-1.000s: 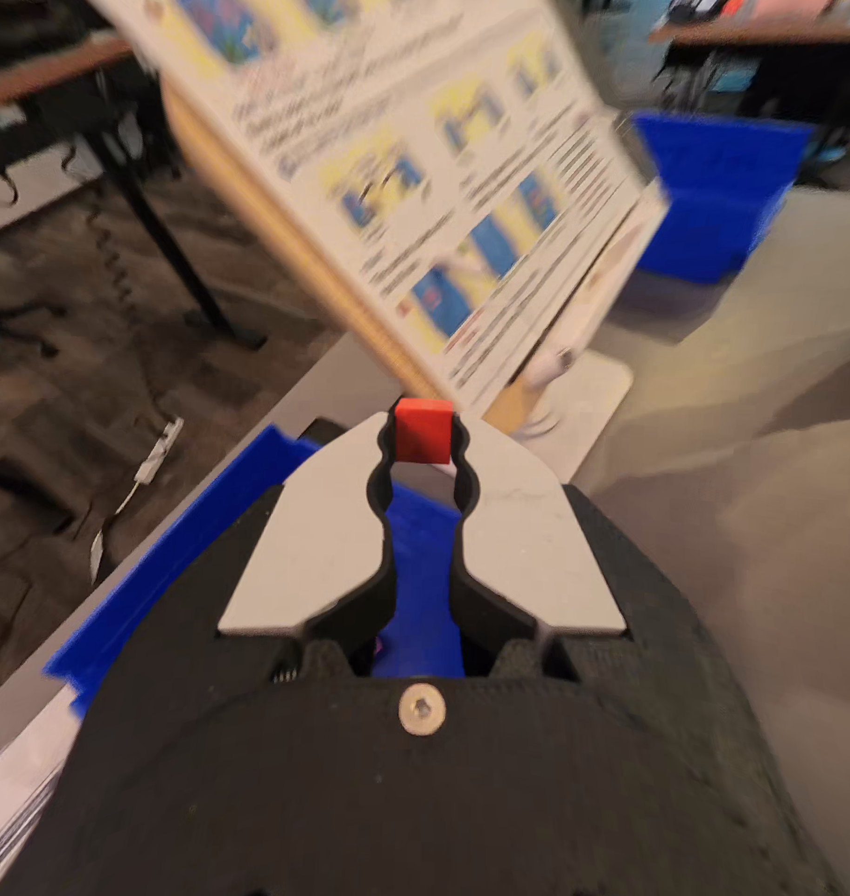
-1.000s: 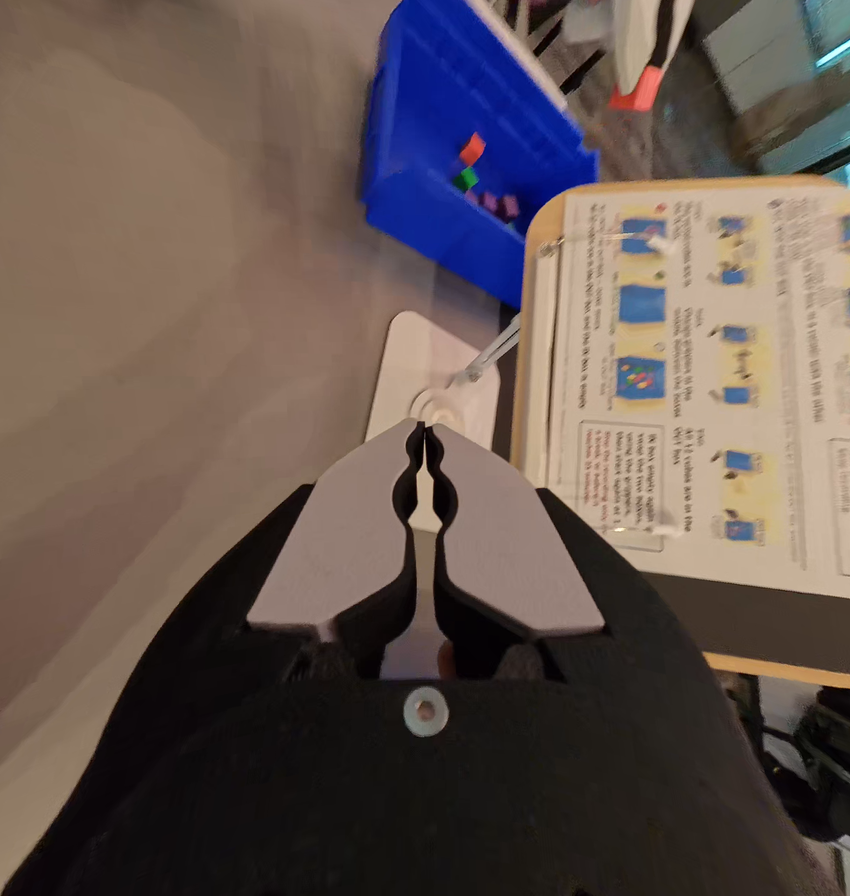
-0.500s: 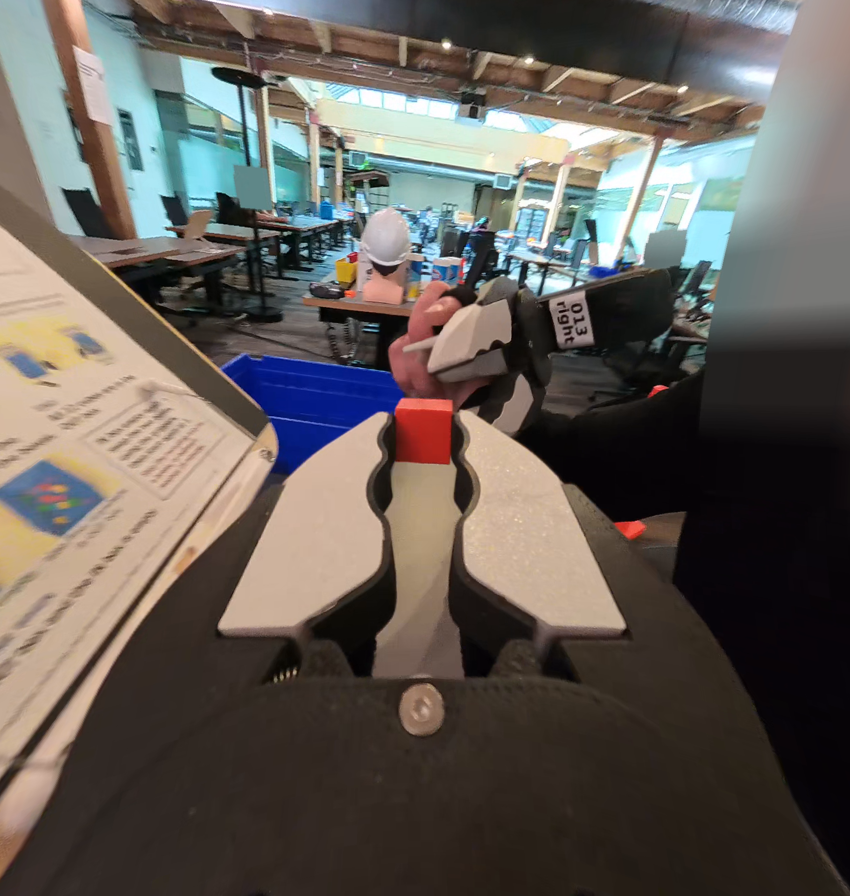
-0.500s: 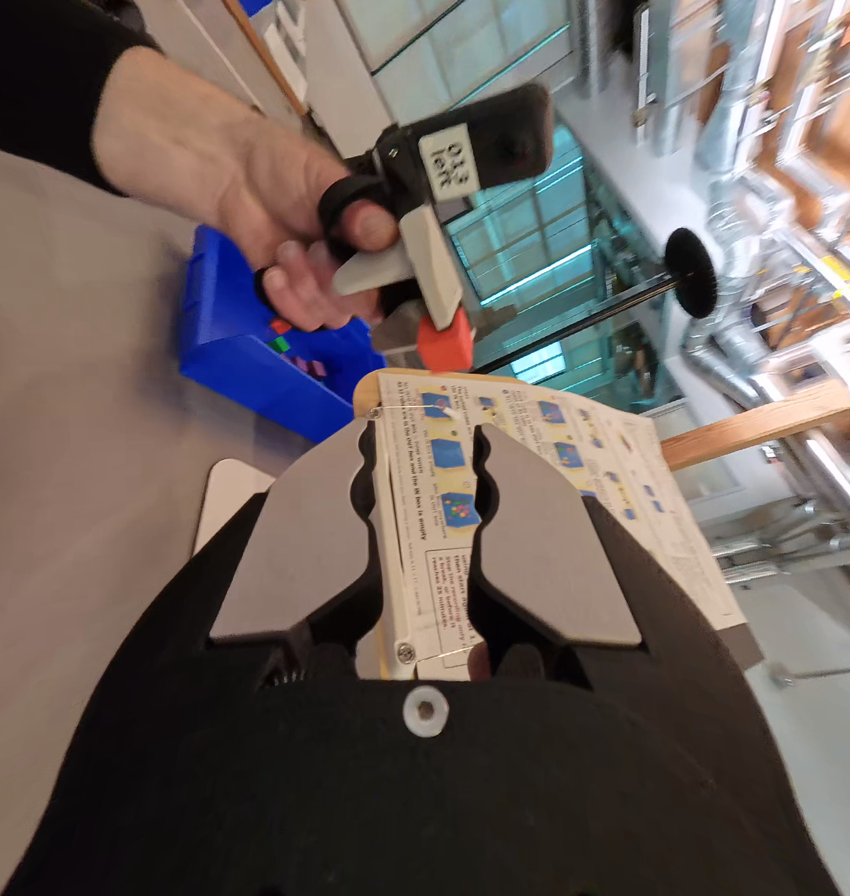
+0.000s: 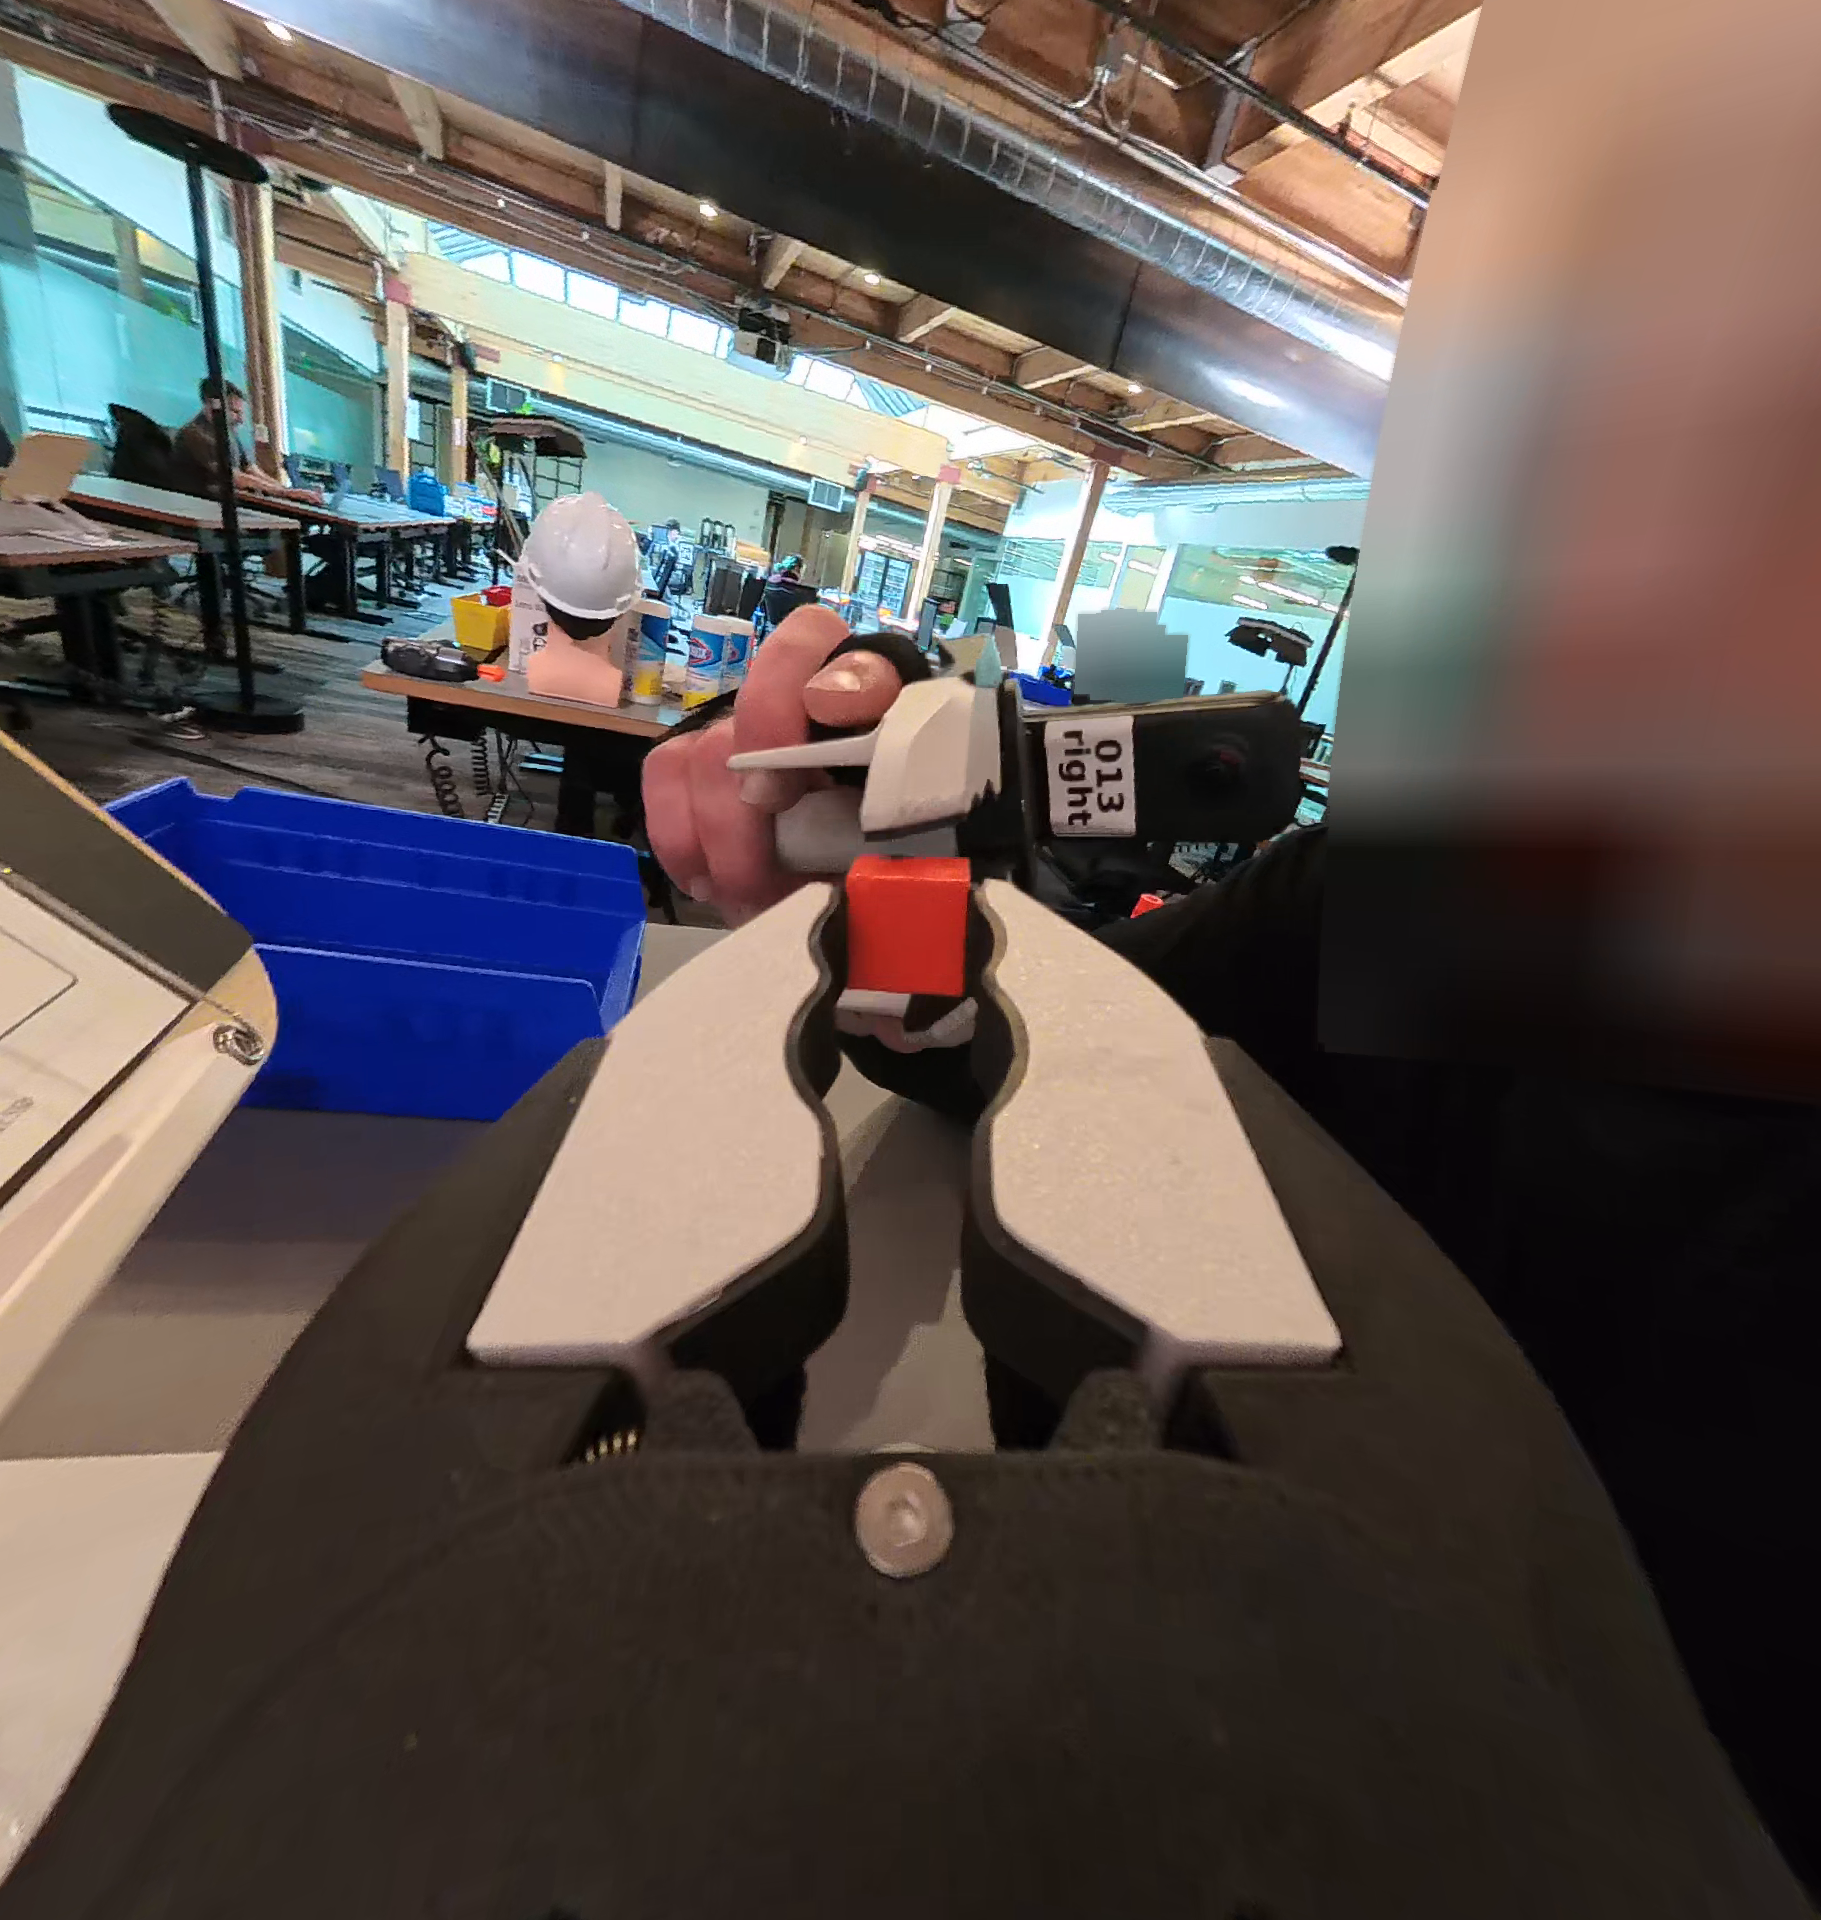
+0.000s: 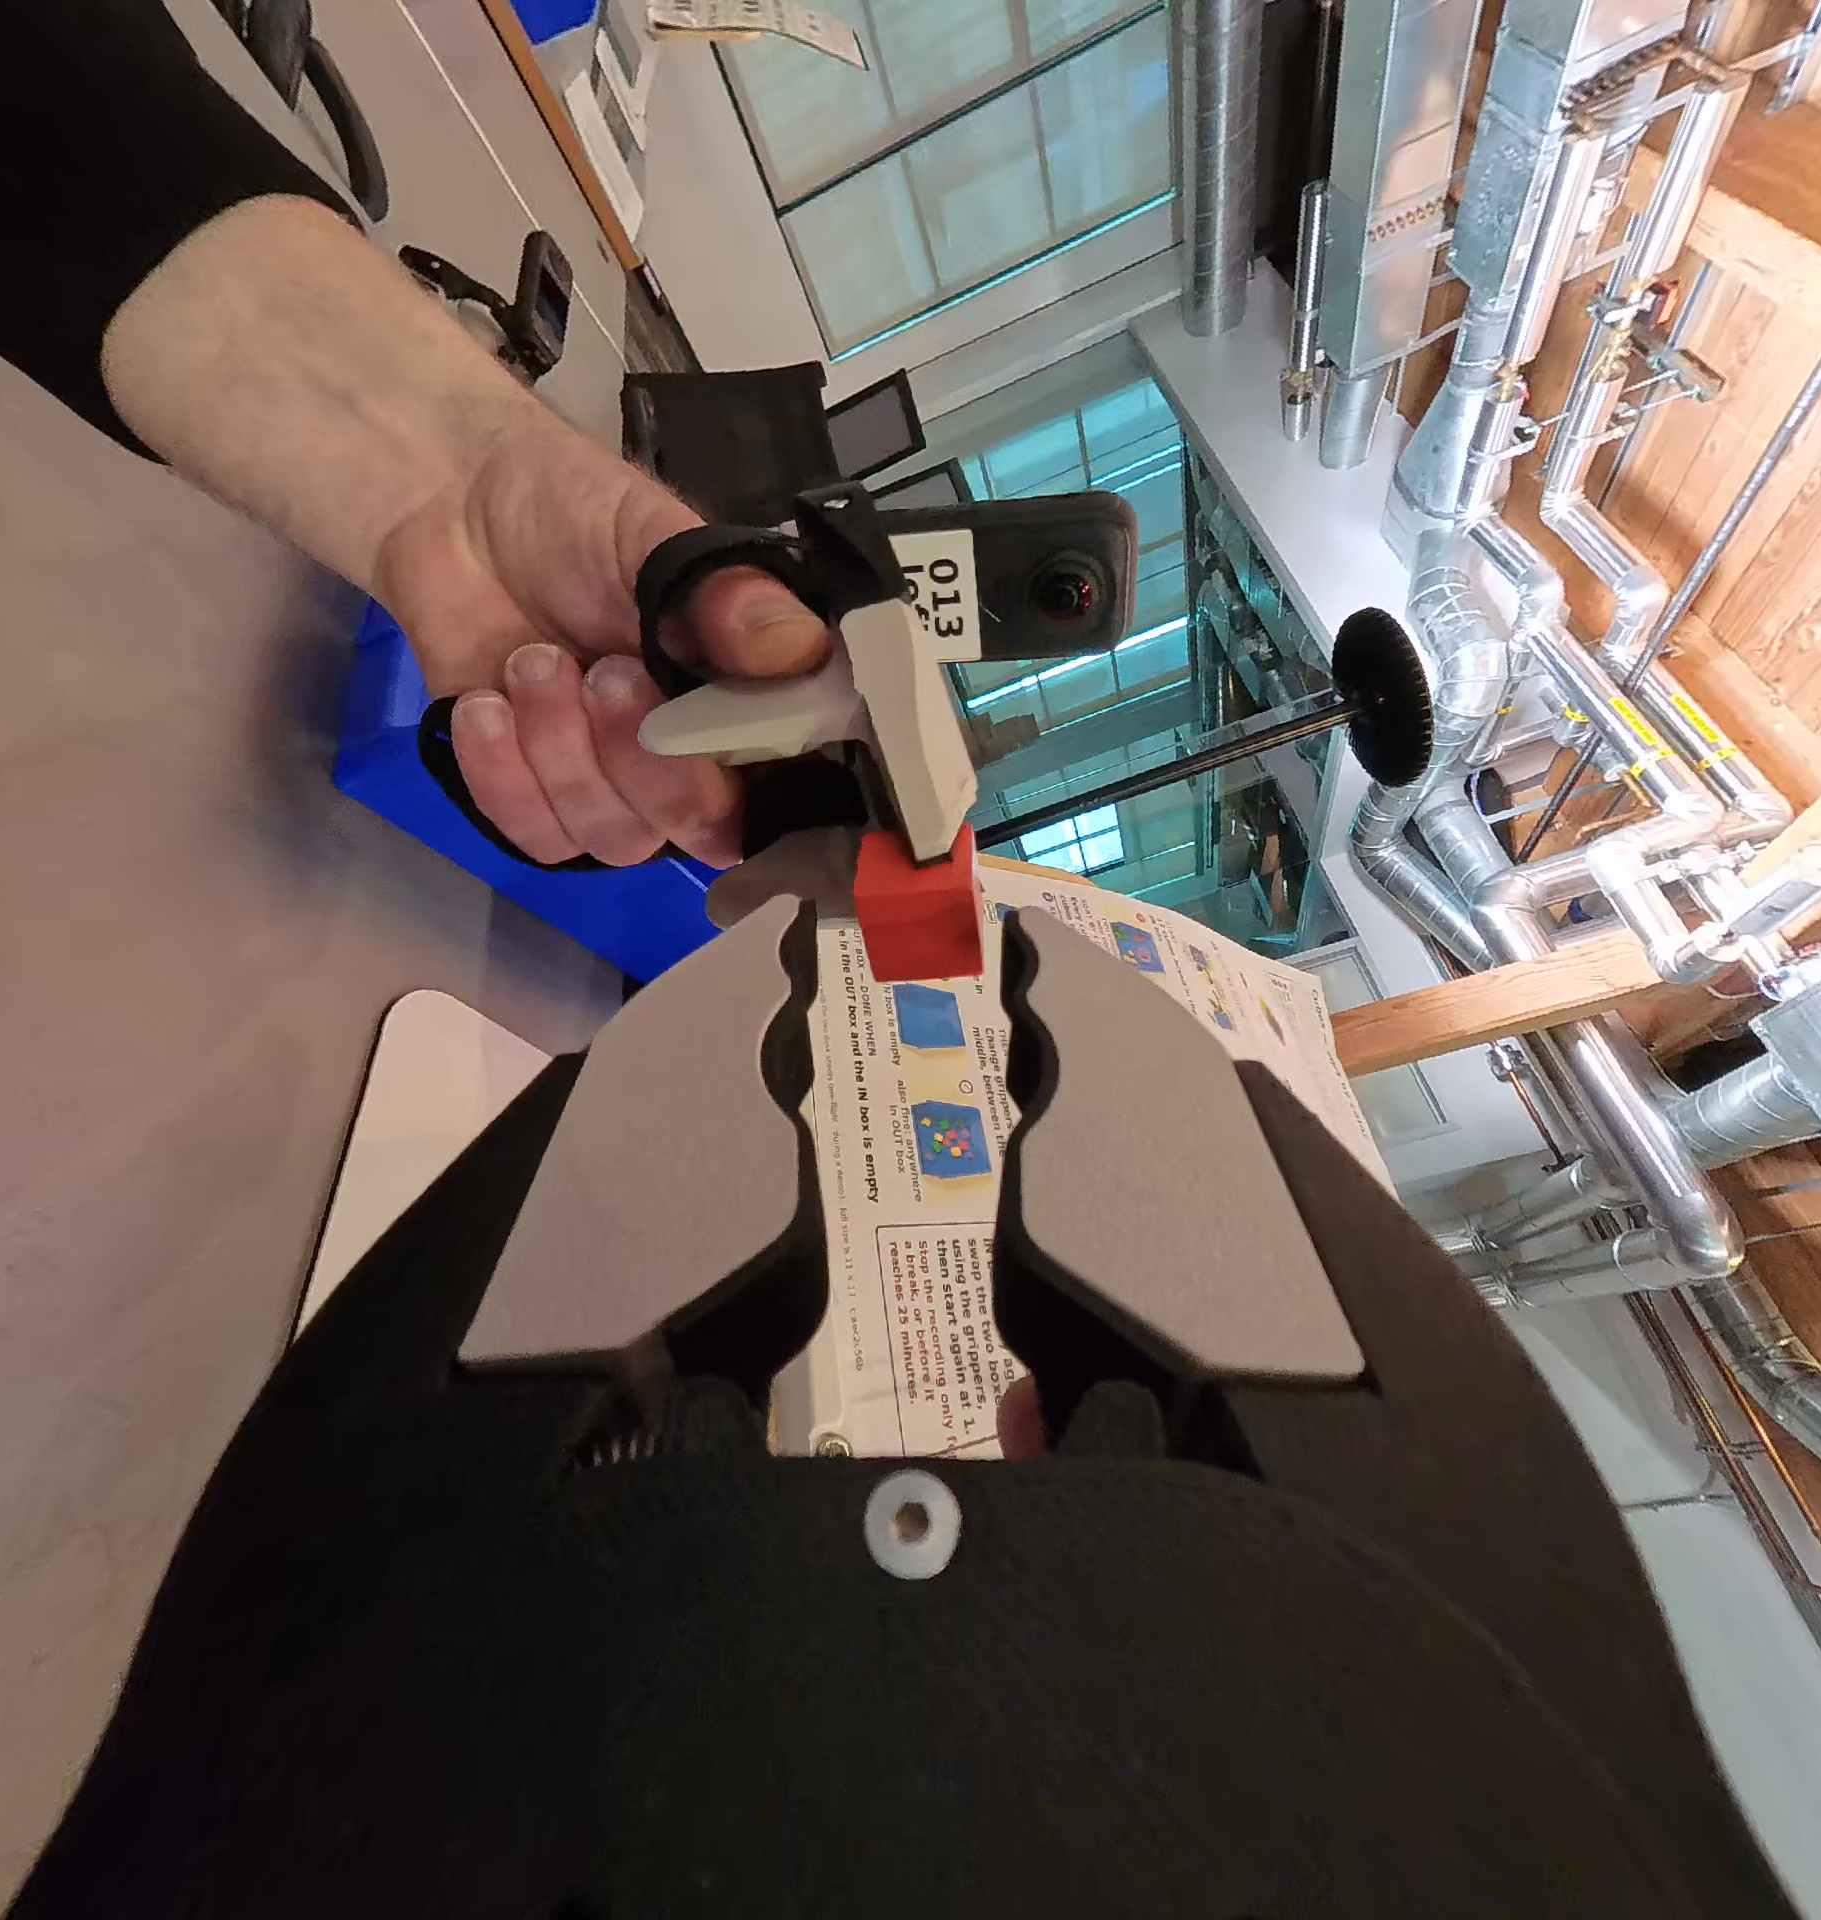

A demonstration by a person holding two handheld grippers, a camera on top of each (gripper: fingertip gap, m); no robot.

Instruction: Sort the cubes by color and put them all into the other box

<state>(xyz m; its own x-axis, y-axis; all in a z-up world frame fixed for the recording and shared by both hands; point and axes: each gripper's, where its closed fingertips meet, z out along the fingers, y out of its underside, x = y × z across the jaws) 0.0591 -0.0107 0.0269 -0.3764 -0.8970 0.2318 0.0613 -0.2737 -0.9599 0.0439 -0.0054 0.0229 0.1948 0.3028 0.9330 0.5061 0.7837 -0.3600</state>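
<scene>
My left gripper (image 5: 904,920) is shut on a red cube (image 5: 904,935) and holds it up in the air. In the right wrist view the cube (image 6: 921,925) sits between the tips of my right gripper (image 6: 906,925), which is open around it and does not grip it. From the left wrist view the right gripper's grey fingers (image 5: 916,769) stand above and below the cube. One left finger (image 6: 911,727) presses the cube's top face in the right wrist view. A blue box (image 5: 386,935) stands on the grey table behind.
A tilted instruction board (image 6: 947,1195) on a white base plate (image 6: 428,1091) stands between the boxes; its corner shows at the left (image 5: 75,987). A blue box (image 6: 532,862) lies behind the hand (image 6: 490,582). Other desks stand far behind.
Both grippers rose off the table and turned to face each other. The right gripper opened and closed in until its tips flank the red cube, which the left gripper still holds.
</scene>
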